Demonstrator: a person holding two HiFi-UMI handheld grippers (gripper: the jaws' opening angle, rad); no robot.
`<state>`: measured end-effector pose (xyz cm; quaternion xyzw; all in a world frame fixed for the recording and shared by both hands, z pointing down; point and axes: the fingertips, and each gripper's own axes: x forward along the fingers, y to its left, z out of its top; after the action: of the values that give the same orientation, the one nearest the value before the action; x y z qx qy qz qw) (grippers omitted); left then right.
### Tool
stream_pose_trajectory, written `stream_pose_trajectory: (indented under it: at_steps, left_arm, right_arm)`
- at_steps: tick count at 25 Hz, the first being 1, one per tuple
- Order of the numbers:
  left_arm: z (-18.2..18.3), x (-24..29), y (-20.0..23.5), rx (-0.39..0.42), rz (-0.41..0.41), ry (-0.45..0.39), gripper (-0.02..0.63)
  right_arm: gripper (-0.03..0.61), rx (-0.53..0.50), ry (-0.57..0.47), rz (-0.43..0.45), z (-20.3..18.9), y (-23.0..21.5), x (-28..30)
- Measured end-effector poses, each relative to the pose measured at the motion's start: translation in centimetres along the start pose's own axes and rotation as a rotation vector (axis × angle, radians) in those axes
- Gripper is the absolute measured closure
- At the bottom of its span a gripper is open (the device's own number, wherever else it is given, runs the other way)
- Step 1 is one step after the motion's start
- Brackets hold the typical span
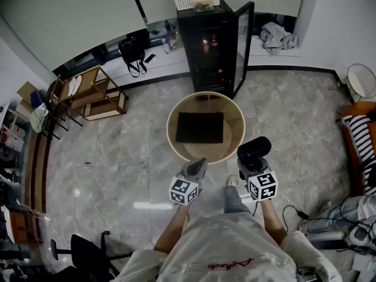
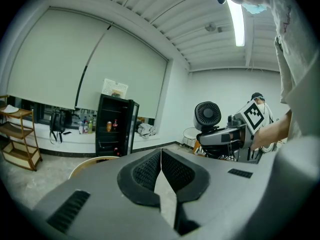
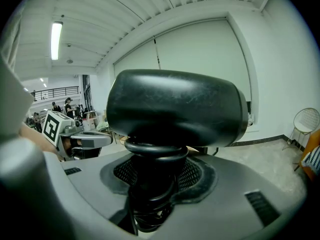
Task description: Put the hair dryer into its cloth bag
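- Carrying stage judged in hand; right gripper (image 1: 249,162) pinching the hair dryer (image 1: 254,147) by its cord-wrapped handle, near the round table (image 1: 237,117)
- Left gripper (image 1: 197,165) pressed together, empty
- Black cloth bag (image 1: 200,127) lies flat on the table; next move likely calls for the left gripper to open its mouth

Hair dryer (image 3: 175,109): handle buried between the right gripper (image 3: 156,176) pads, only the head and coiled cord (image 3: 155,151) show. Round table (image 2: 89,162): mostly behind the left gripper (image 2: 161,156) body, only a rim sliver shows at lower left. Dark flat square (image 1: 200,127) on the table, head view: material can't tell. Fridge (image 1: 208,40) contents too small to tell. Striped thing (image 1: 359,135) cut off at the right edge.
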<state>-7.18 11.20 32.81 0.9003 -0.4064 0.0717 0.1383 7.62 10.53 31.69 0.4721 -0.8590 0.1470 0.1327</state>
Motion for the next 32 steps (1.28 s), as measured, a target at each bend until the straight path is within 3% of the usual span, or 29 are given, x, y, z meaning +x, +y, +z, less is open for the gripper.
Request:
stream_pose_trajectory:
  at_steps: [18,32]
  left_arm:
    - [6.3,16.8,6.2,-0.027,0.085,0.001,0.583]
    - [5.3,20.4,9.1,-0.057,0.162,0.056,0.583]
  right_arm:
    - [0.382,-0.043,0.000,0.118,8.0,-13.7,11.6]
    - [0.382,-0.016,0.036,0.168,7.8,-18.6,16.6]
